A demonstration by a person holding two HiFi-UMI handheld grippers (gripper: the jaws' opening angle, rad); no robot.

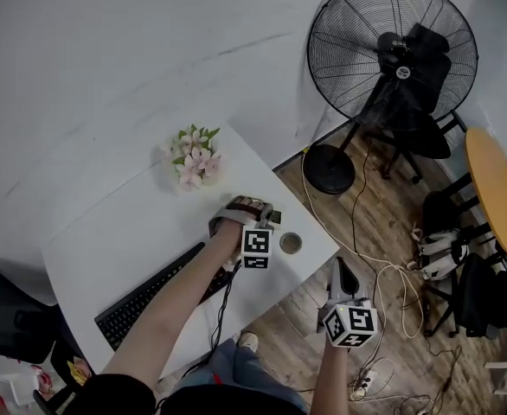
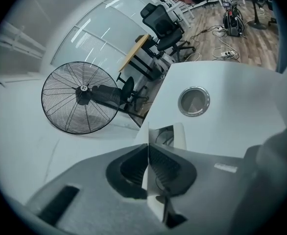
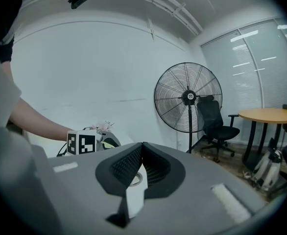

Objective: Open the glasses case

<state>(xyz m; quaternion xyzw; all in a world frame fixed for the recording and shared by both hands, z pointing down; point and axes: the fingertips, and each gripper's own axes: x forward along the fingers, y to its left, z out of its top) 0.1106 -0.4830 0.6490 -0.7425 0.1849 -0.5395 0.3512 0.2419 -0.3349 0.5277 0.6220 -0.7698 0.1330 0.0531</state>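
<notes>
**A:** ok so where are we at with the case (image 1: pixel 240 207)? We see it lying on the counter (image 1: pixel 124 232), between the flowers (image 1: pixel 195 158) and the near corner.

**B:** yep, and we can't call it open yet imo. The left tongs (image 2: pixel 148 148) are right beside it but clenched on nothing, aimed past it toward the round hole (image 2: pixel 194 101) in the counter. The case doesn't even show up in the left gripper view.

**A:** and the right tongs (image 3: pixel 142 148)?

**B:** squeezed together too, empty, hanging off the counter's edge over the floor, well apart from the case. From that side we catch a bit of yellow at the case, so maybe the lid's cracked? Too small to tell. Our guess is nothing's really done yet. Getting a hold on the lid and swinging it up is all left to do.
</notes>
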